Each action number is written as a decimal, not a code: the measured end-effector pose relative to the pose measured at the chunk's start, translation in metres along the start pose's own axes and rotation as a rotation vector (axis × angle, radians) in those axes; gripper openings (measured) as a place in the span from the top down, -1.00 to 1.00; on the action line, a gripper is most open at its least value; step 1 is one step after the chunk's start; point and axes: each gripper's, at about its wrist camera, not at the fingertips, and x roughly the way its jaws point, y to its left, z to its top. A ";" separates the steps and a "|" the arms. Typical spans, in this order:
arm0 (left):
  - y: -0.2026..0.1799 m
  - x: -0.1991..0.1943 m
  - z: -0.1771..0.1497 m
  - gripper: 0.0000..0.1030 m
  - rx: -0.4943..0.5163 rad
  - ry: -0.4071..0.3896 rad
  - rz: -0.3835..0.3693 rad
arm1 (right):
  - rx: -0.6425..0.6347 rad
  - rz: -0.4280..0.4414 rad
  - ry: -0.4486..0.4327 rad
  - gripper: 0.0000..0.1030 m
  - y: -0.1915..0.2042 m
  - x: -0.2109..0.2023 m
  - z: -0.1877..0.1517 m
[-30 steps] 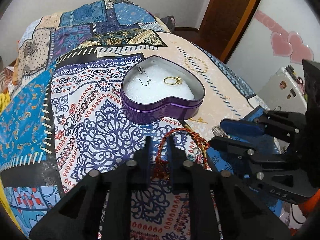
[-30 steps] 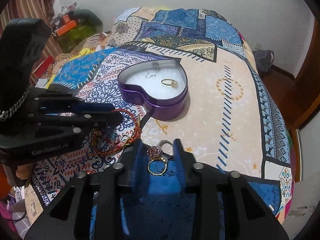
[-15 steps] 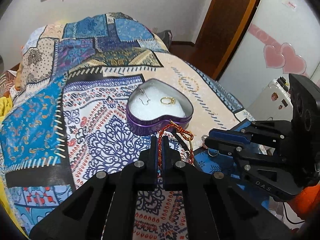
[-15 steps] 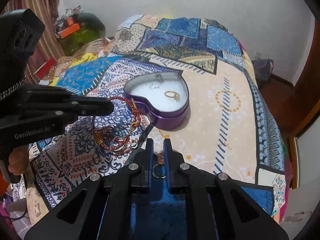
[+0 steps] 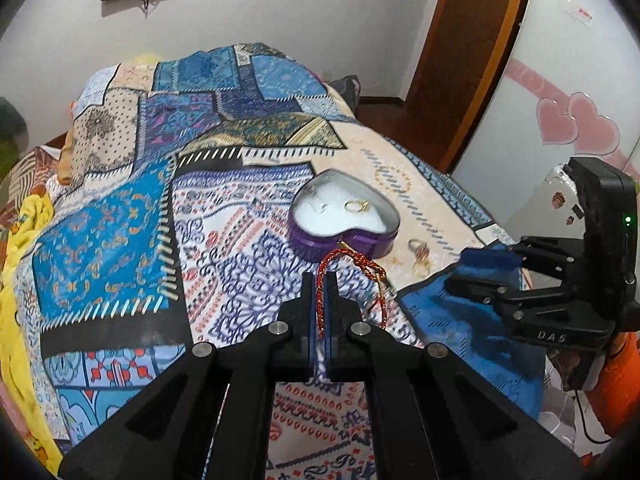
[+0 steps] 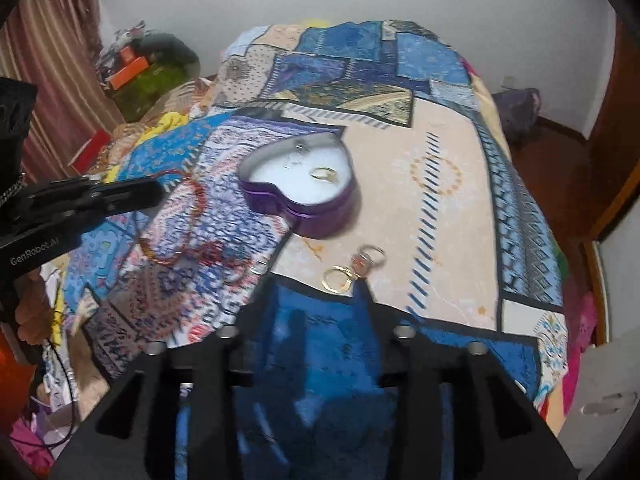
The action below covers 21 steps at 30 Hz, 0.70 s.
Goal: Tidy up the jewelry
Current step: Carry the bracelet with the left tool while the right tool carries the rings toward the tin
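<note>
**Left tongs clamped on red cord, right tongs opening over the rings**

Left tongs were clenched on a red and gold braided cord bracelet. The cord ran up between the pads, looped toward the tin and hung down right of the tips, clear of the bed. In the right wrist view the same cord draped blurred from the left tongs, at the left of the scene.

Right tongs were opening, with nothing between the pads. Just past their tips lay two rings: a plain gold ring and a silver ring with a pinkish stone, touching each other, both on the patchwork bedspread. In the left wrist view they sat to the right of the tin: gold, silver.

The purple heart-shaped tin with white lining sat open mid-bed, farther away than both tongs. Inside it were a gold ring and a small silver piece, too small to identify.

A blue cloth patch lay under the right tongs, at the near edge.
</note>
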 end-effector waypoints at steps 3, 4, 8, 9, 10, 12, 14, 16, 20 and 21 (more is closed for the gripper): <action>0.005 0.004 -0.007 0.97 -0.016 0.016 0.009 | -0.007 -0.015 0.018 0.28 -0.002 0.003 -0.003; 0.006 0.006 -0.008 0.97 -0.022 0.021 0.013 | -0.005 -0.025 0.017 0.28 -0.003 0.004 -0.003; 0.010 0.008 -0.010 0.97 -0.040 0.023 0.016 | 0.031 -0.057 0.000 0.28 -0.015 0.010 0.004; 0.011 0.009 -0.010 0.97 -0.041 0.021 0.018 | 0.041 -0.062 -0.006 0.28 -0.017 0.010 0.005; 0.012 0.009 -0.009 0.97 -0.041 0.020 0.020 | 0.053 -0.066 -0.013 0.28 -0.021 0.011 0.008; 0.012 0.011 -0.008 0.97 -0.041 0.020 0.022 | 0.066 -0.068 -0.014 0.28 -0.027 0.016 0.013; 0.013 0.013 -0.007 0.97 -0.041 0.022 0.025 | 0.072 -0.075 -0.006 0.28 -0.031 0.021 0.015; 0.013 0.015 -0.007 0.97 -0.041 0.023 0.026 | 0.070 -0.069 0.002 0.30 -0.032 0.024 0.016; 0.014 0.019 -0.007 0.97 -0.042 0.027 0.028 | 0.066 -0.045 0.025 0.39 -0.033 0.032 0.014; 0.014 0.020 -0.007 0.97 -0.044 0.028 0.027 | 0.065 -0.045 0.031 0.49 -0.033 0.034 0.014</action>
